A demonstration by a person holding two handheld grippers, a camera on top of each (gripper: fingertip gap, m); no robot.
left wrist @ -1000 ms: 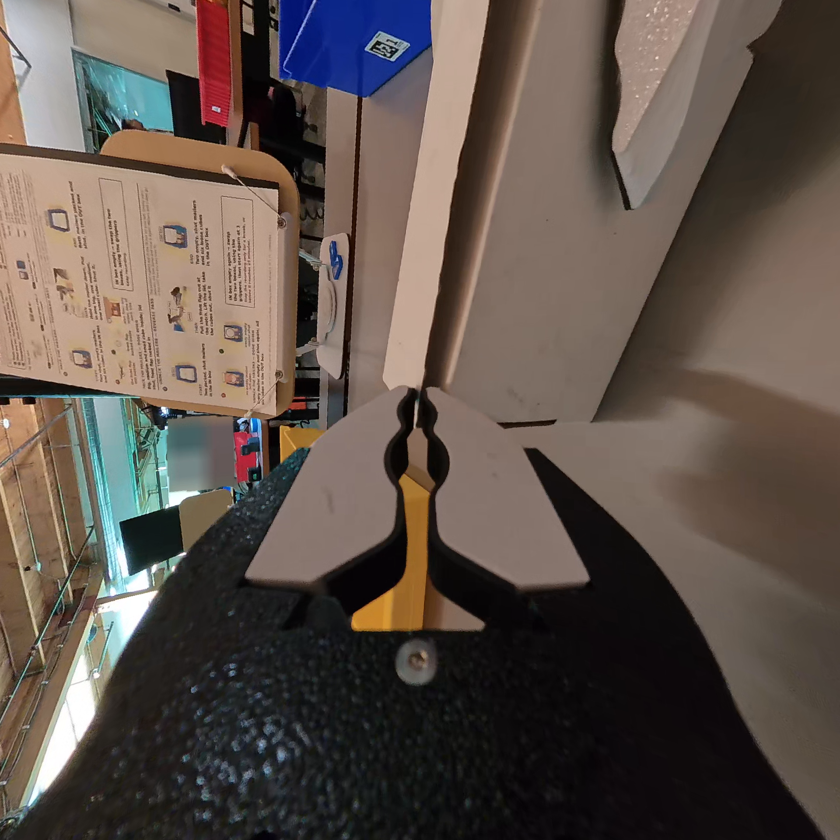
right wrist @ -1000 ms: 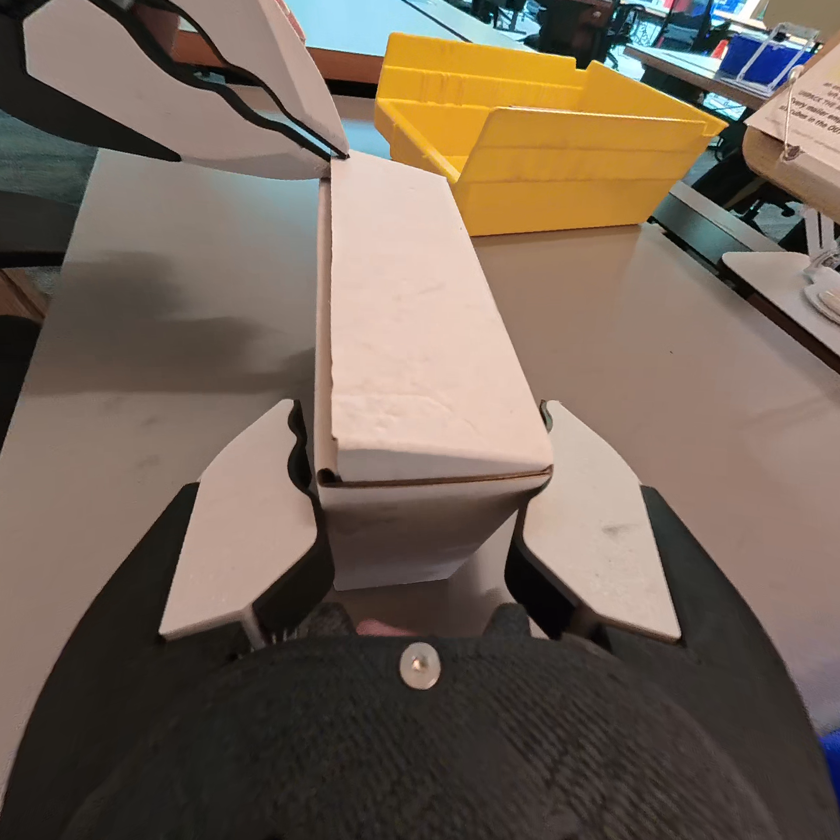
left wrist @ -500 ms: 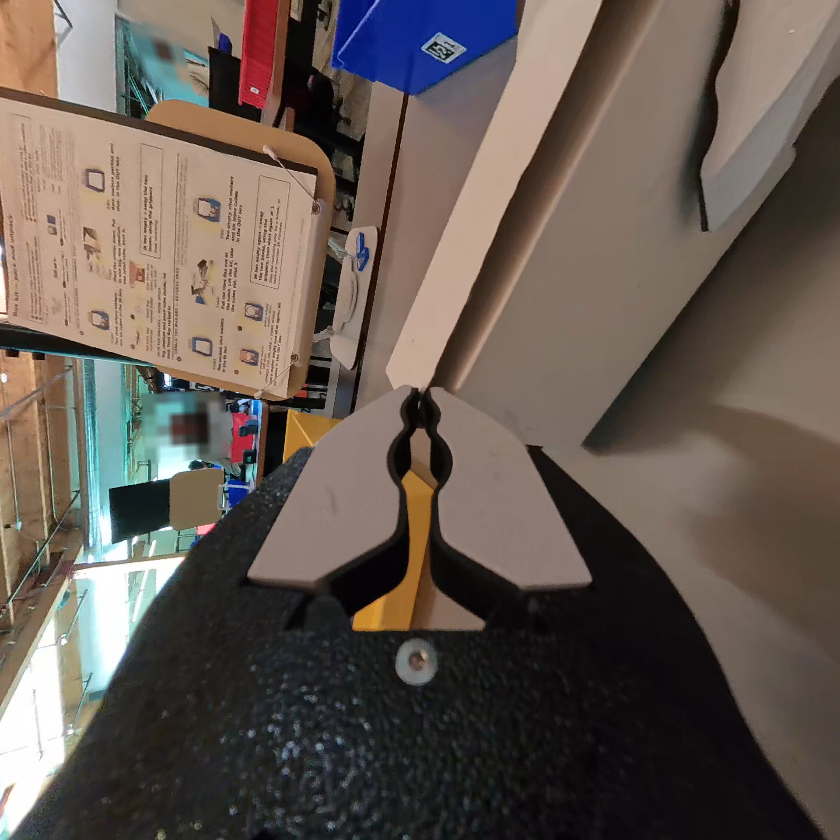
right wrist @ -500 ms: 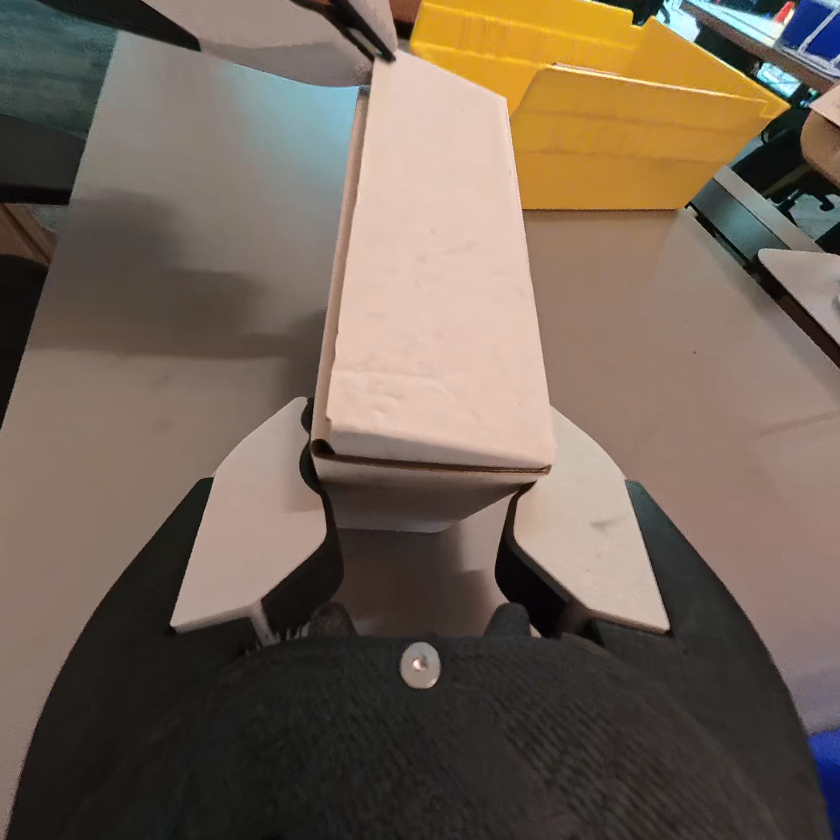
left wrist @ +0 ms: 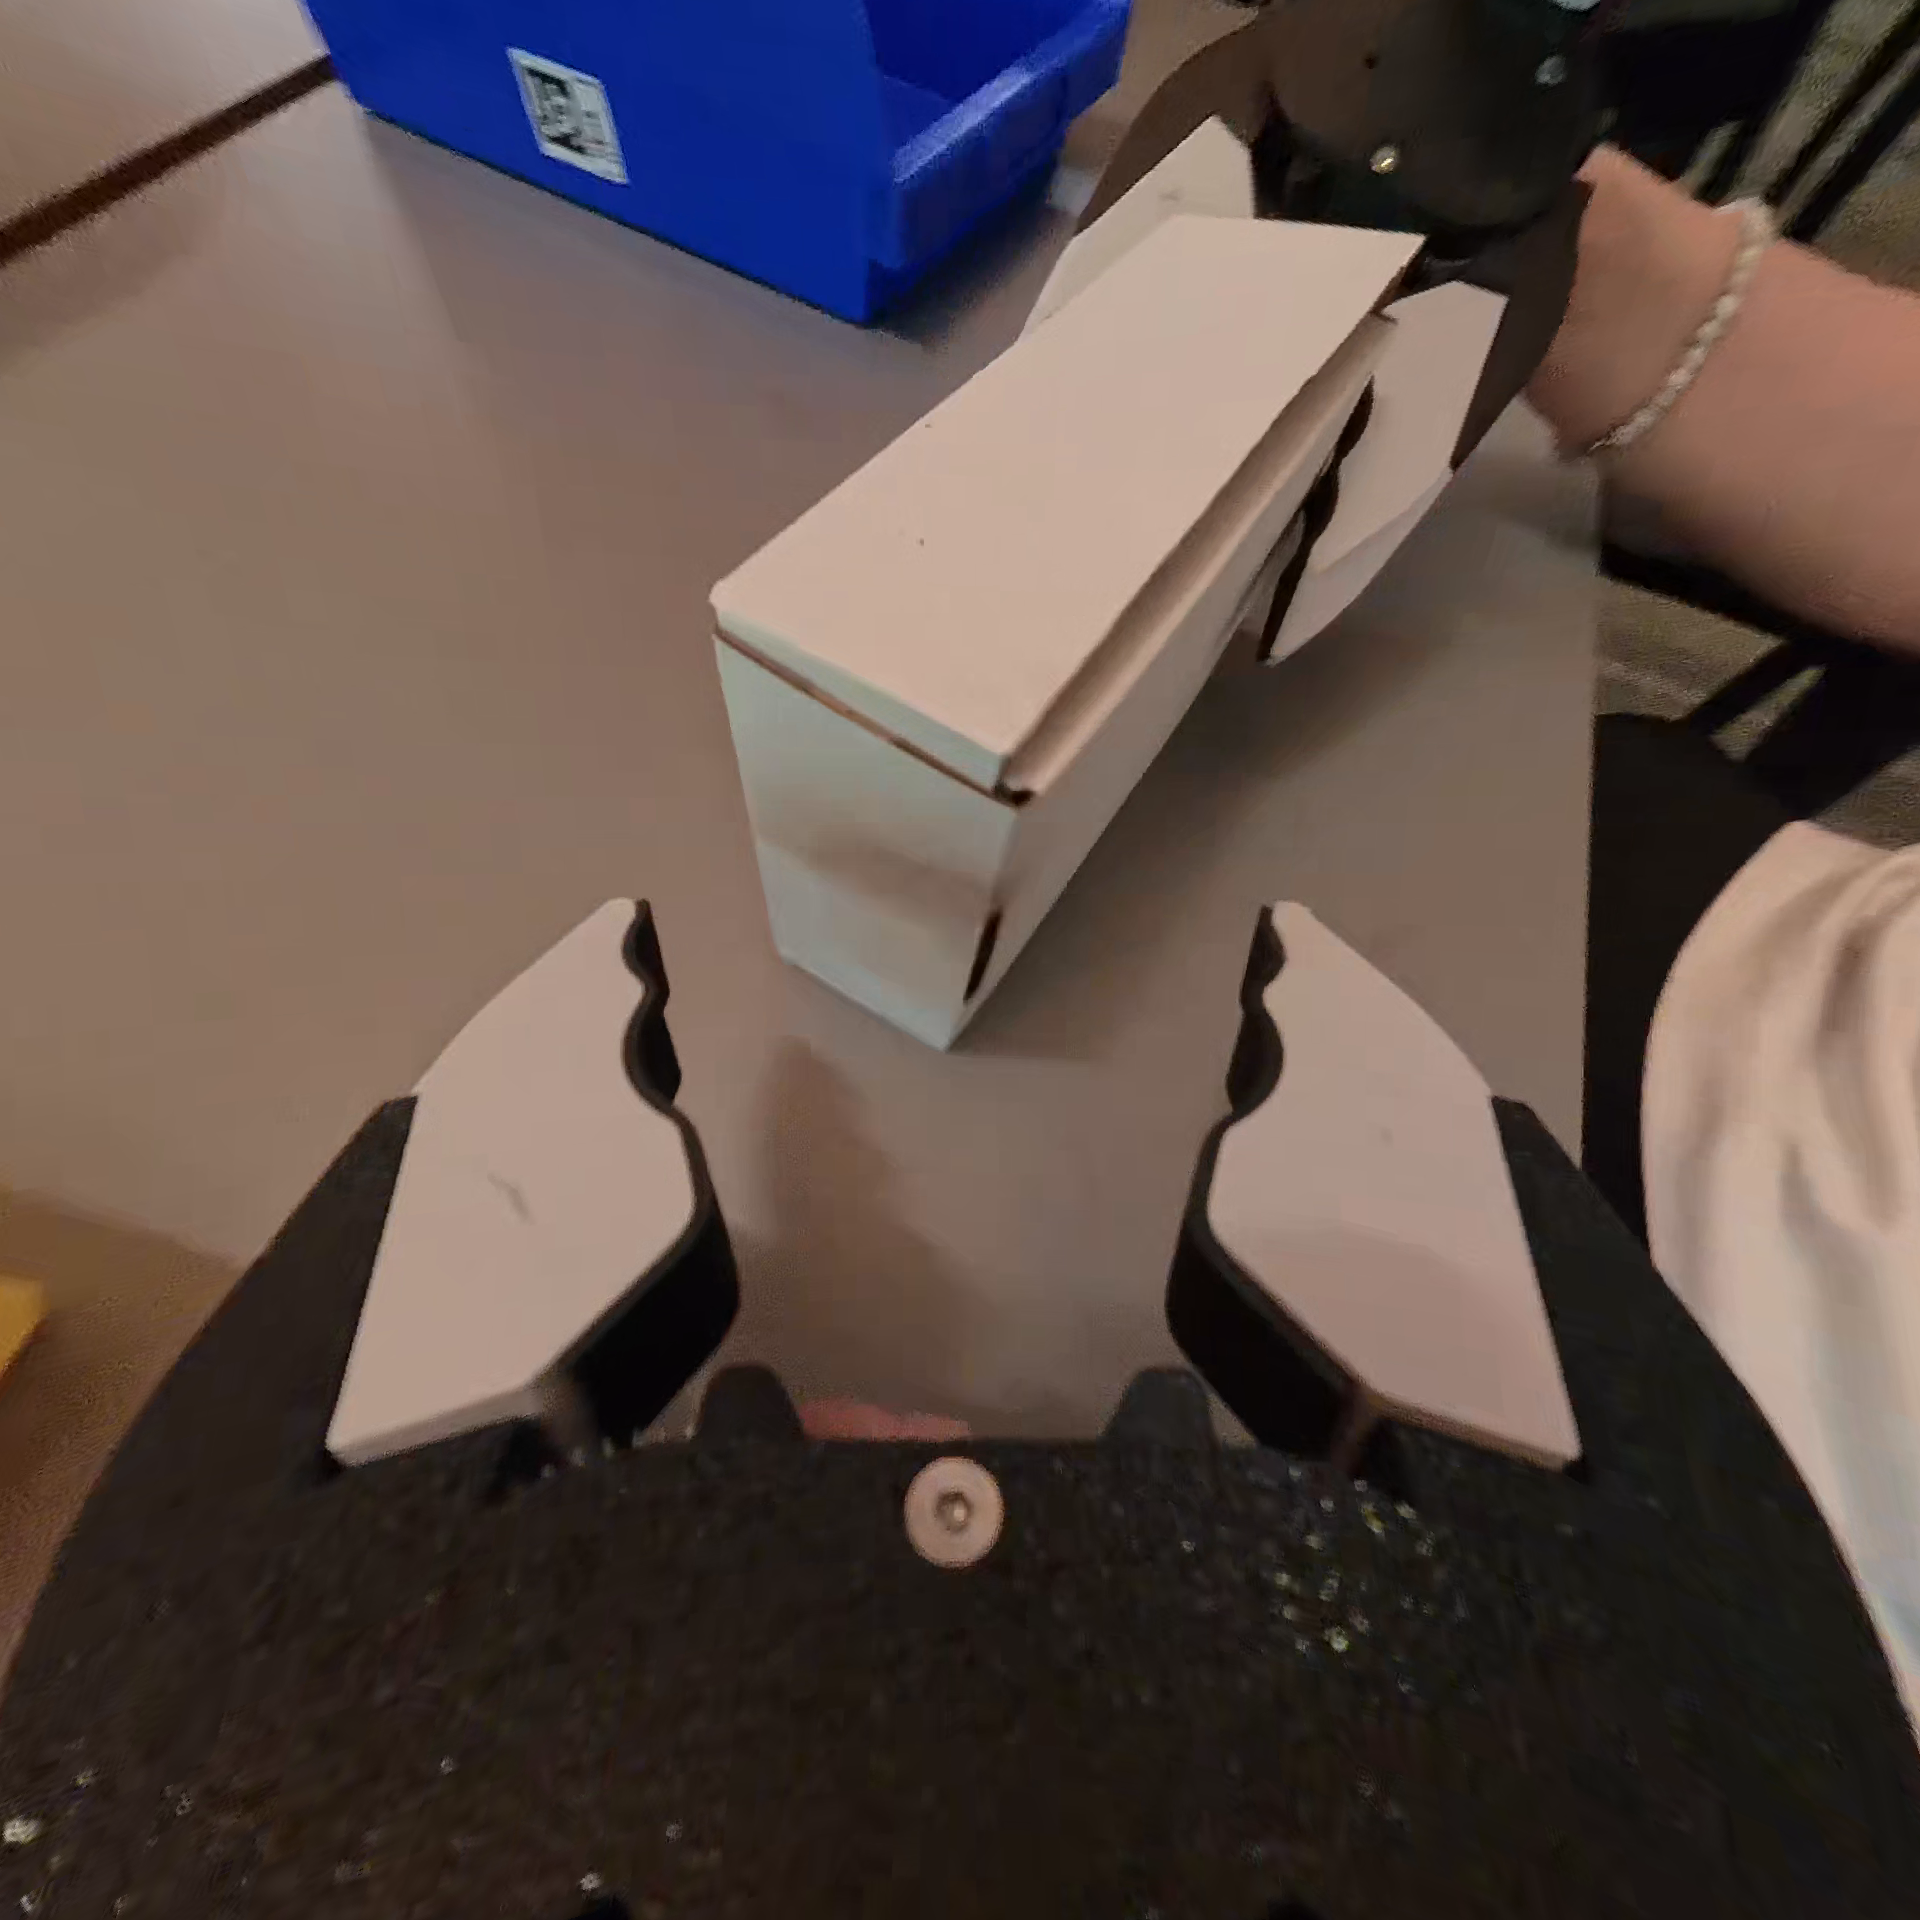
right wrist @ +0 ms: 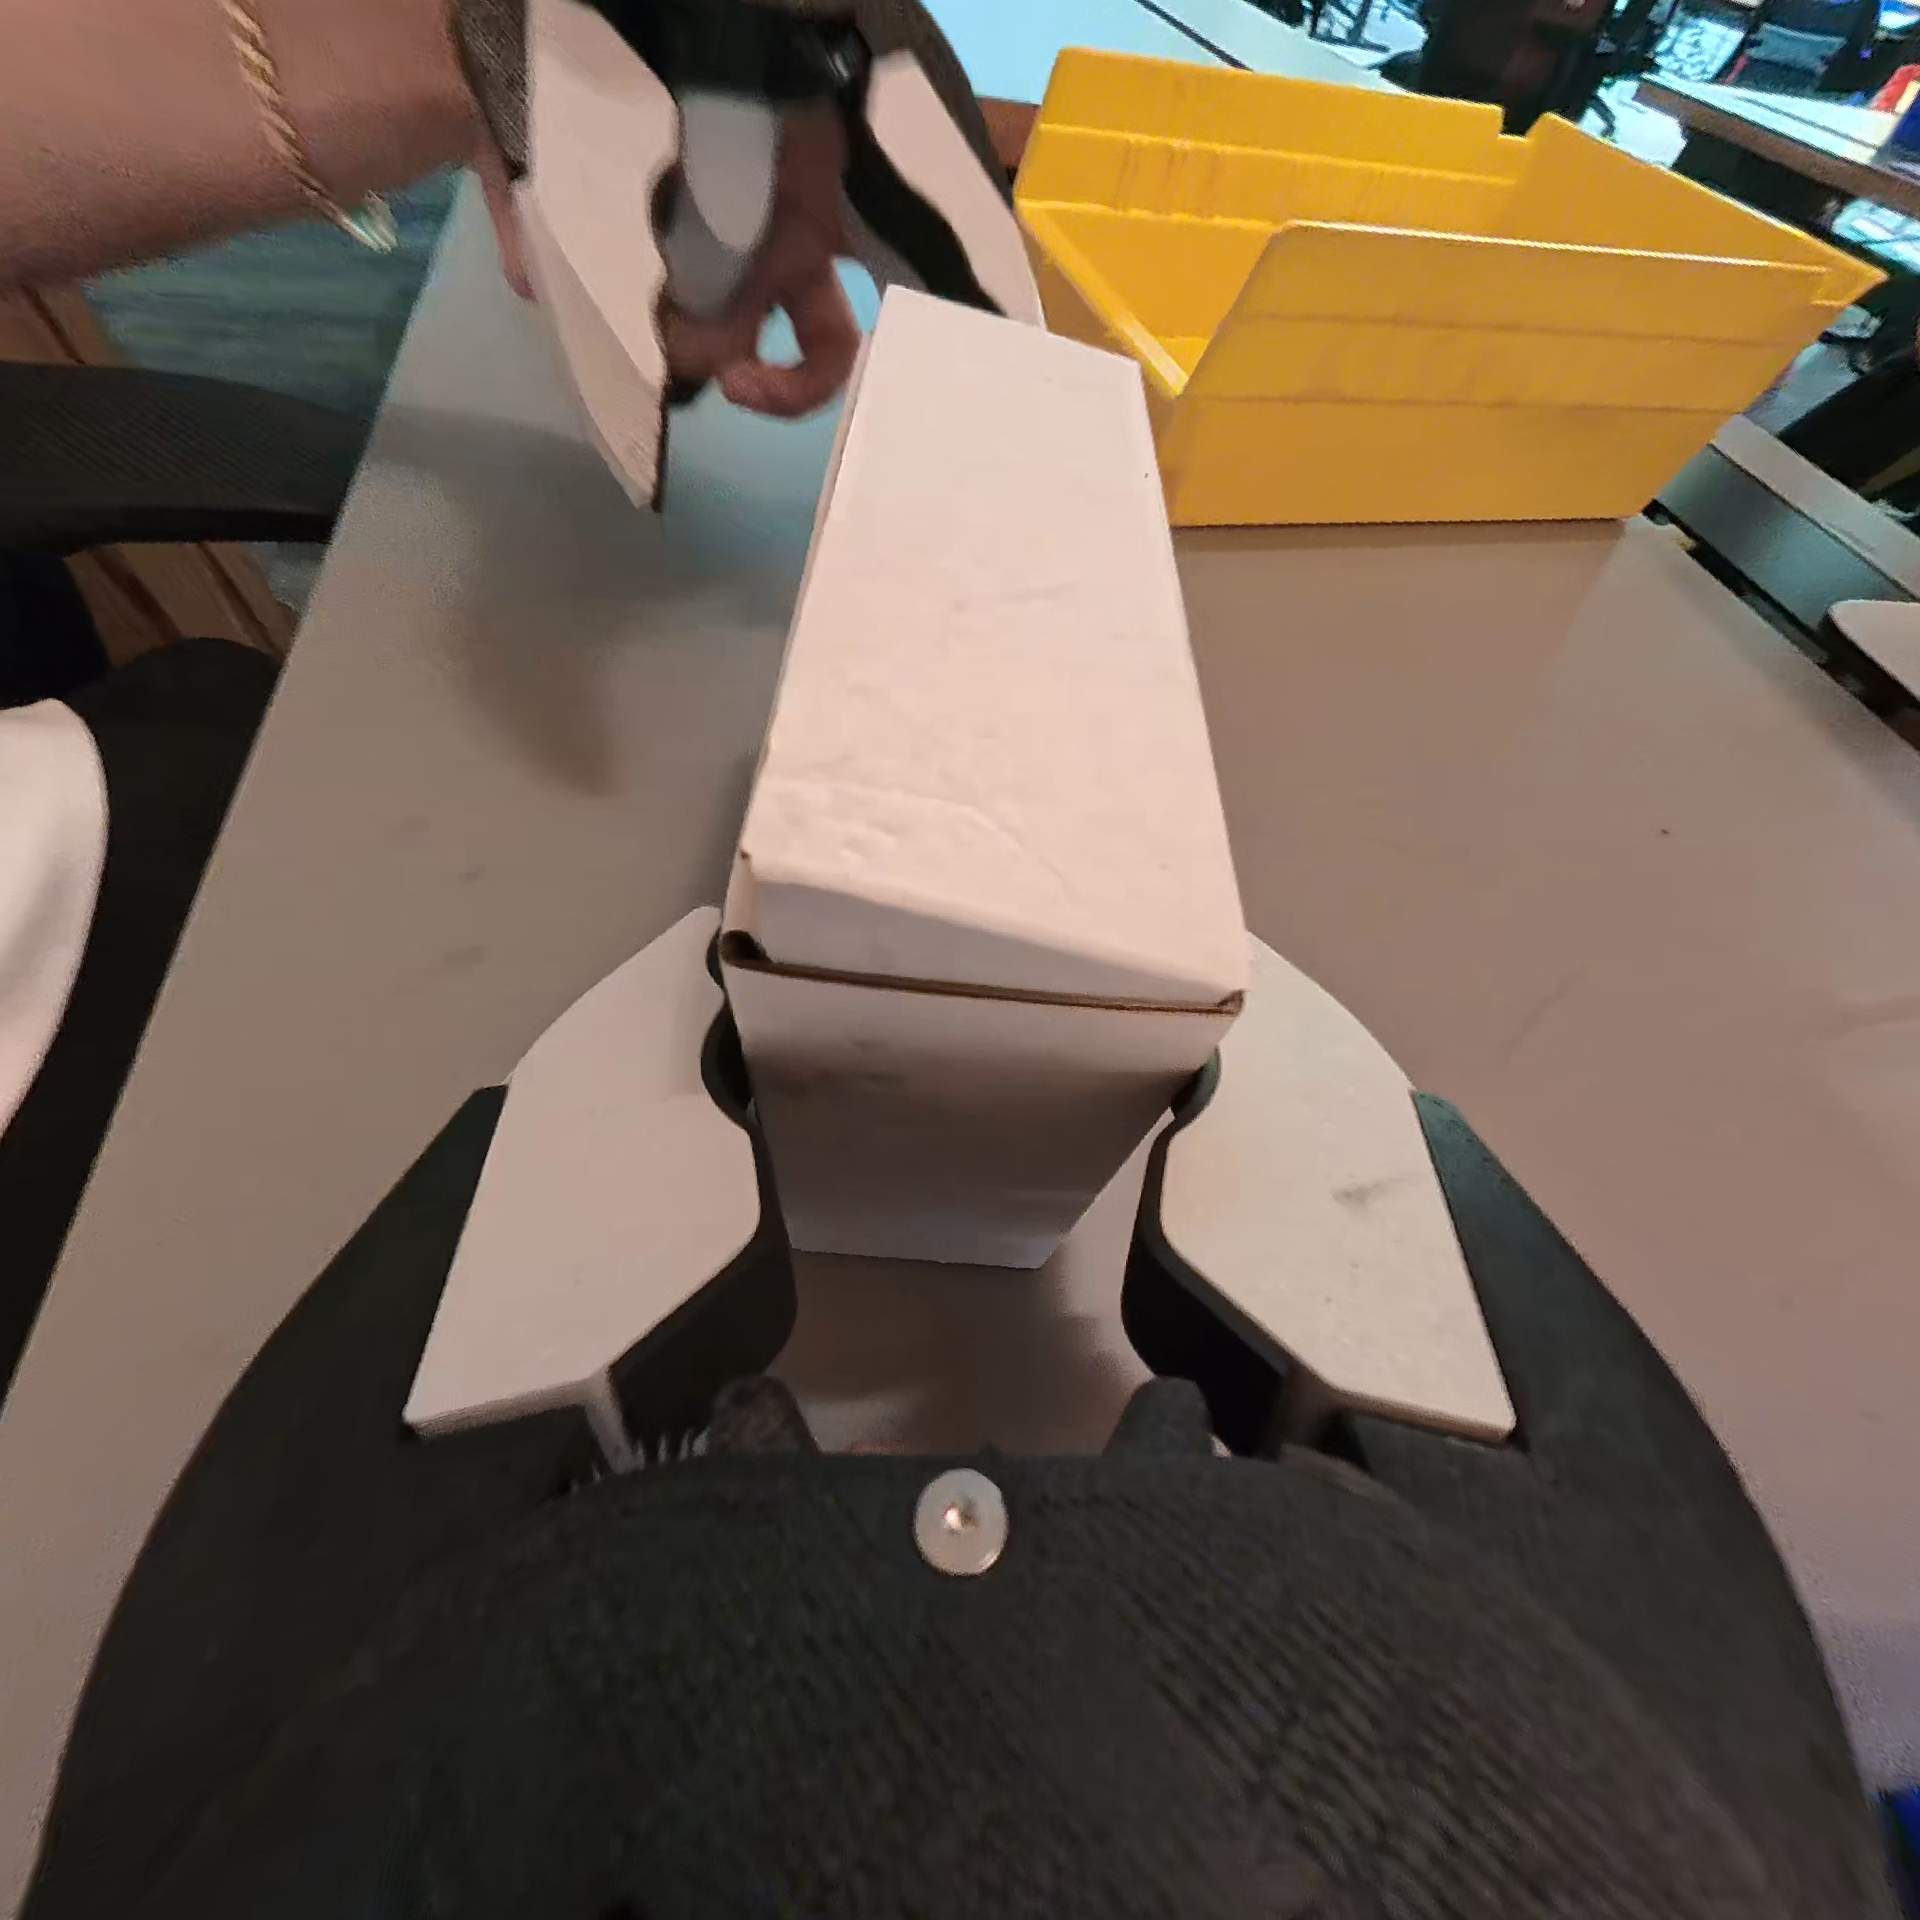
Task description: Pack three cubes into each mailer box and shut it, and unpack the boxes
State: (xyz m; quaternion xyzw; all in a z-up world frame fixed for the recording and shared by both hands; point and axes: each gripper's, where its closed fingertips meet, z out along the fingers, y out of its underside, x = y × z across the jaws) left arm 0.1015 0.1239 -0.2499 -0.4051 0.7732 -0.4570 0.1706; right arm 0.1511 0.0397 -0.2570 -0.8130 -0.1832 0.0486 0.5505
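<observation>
A closed white mailer box [right wrist: 987, 665] lies lengthwise at frame centre on the grey counter [right wrist: 1507, 831], the right claw [right wrist: 982, 1039] clamped across its near end. The left claw [left wrist: 951, 997], spread wide and empty, sits just short of the far end. Thin cardboard likely dents; the end walls look stiffest.

— What does everything stand on?
— A grey table [right wrist: 1558, 831] with a smooth, dull top; a dark seam [left wrist: 135, 182] crosses its far corner.

— What is beyond it?
— More tables [right wrist: 1787, 114] farther back, with dark chairs [right wrist: 1475, 42] among them. A black chair [right wrist: 177, 468] sits close at the table's left edge, above a teal-grey floor [right wrist: 260, 291].

— How is the light?
— Even, soft, from above; shadows on the table are faint.
</observation>
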